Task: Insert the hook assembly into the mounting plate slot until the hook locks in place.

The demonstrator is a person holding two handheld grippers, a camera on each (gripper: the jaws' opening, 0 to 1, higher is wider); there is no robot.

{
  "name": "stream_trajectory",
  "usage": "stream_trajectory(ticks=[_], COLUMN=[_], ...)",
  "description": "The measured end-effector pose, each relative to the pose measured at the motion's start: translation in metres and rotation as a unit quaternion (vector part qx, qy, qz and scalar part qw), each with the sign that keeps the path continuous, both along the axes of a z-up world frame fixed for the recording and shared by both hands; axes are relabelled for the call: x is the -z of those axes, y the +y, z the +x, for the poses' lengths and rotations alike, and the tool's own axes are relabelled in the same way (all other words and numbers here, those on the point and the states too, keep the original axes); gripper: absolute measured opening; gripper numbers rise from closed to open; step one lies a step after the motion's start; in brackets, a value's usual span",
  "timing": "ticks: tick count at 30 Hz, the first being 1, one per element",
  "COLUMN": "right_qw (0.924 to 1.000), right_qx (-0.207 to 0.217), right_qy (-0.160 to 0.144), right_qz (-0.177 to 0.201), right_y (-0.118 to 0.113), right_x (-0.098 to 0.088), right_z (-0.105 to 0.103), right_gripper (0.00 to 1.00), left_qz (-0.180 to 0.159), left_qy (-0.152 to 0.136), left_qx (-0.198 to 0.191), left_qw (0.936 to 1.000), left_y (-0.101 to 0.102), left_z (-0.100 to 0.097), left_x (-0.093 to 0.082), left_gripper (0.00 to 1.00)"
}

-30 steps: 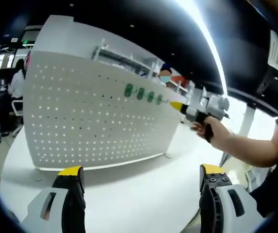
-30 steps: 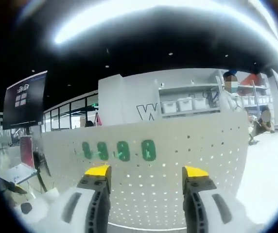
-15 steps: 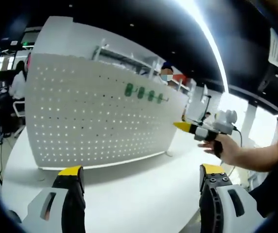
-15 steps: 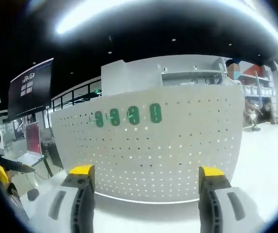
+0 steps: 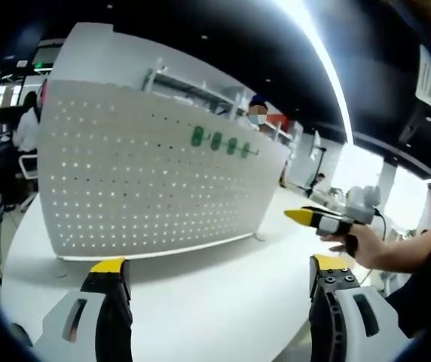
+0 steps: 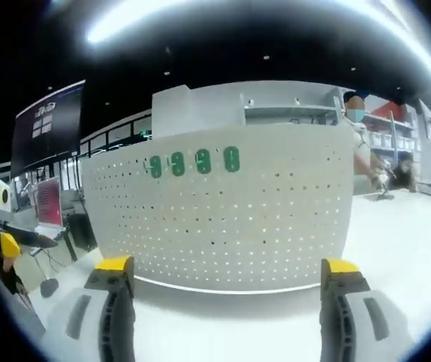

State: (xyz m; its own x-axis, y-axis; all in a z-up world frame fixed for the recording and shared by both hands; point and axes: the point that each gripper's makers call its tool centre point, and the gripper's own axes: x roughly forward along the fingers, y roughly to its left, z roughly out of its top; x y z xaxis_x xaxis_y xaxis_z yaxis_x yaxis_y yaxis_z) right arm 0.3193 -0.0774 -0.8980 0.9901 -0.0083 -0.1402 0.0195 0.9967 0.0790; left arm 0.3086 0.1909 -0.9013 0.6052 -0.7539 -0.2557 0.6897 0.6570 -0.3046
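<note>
A white perforated mounting plate (image 5: 148, 177) stands upright on a white table (image 5: 223, 290), near the table's far edge, its face dotted with rows of small holes. Four green hook assemblies (image 5: 217, 141), oval in outline, sit side by side in a row along the plate's top edge, toward its right end in the left gripper view. The left gripper (image 5: 219, 273) is empty, yellow-tipped jaws wide apart. The right gripper (image 6: 227, 265), held in a hand (image 5: 366, 249), also has its jaws spread with nothing between them.
</note>
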Motion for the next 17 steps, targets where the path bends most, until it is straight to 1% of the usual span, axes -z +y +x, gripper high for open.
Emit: stream_trajectory(ticks=[2, 3, 4, 7, 9, 14, 16, 17], right_qw=[1.0, 0.9998, 0.9992, 0.9994, 0.9994, 0.999, 0.9981, 0.9981], right_qx=[0.001, -0.005, -0.008, -0.013, -0.016, -0.026, -0.039, -0.041], right_qy=[0.005, 0.011, 0.013, 0.011, 0.017, 0.027, 0.043, 0.043], right_qz=[-0.001, -0.015, -0.036, -0.029, -0.027, -0.025, -0.021, -0.019], right_y=[0.0, 0.001, 0.001, 0.005, 0.006, 0.01, 0.015, 0.017], right_x=[0.003, 0.005, 0.006, 0.004, 0.006, 0.014, 0.021, 0.022], right_z=[-0.006, -0.009, -0.013, -0.021, -0.027, -0.039, -0.043, -0.046], right_gripper=[1.0, 1.0, 1.0, 1.0, 1.0, 1.0, 1.0, 1.0], left_qz=[-0.001, -0.001, -0.002, -0.002, -0.003, -0.001, 0.001, 0.001], left_qy=[-0.001, 0.0, 0.0, -0.003, -0.004, -0.003, -0.004, -0.005], left_qx=[-0.001, 0.001, 0.002, 0.003, 0.003, 0.0, -0.001, -0.002], left_qw=[1.0, 1.0, 1.0, 1.0, 1.0, 1.0, 1.0, 1.0], left_y=[-0.001, -0.001, -0.003, -0.005, -0.004, 0.0, 0.003, 0.004], left_z=[-0.001, -0.001, -0.002, -0.004, -0.006, -0.011, -0.012, -0.013], left_x=[0.0, 0.0, 0.0, -0.003, -0.003, -0.003, -0.003, -0.004], left_gripper=[1.0, 1.0, 1.0, 1.0, 1.0, 1.0, 1.0, 1.0])
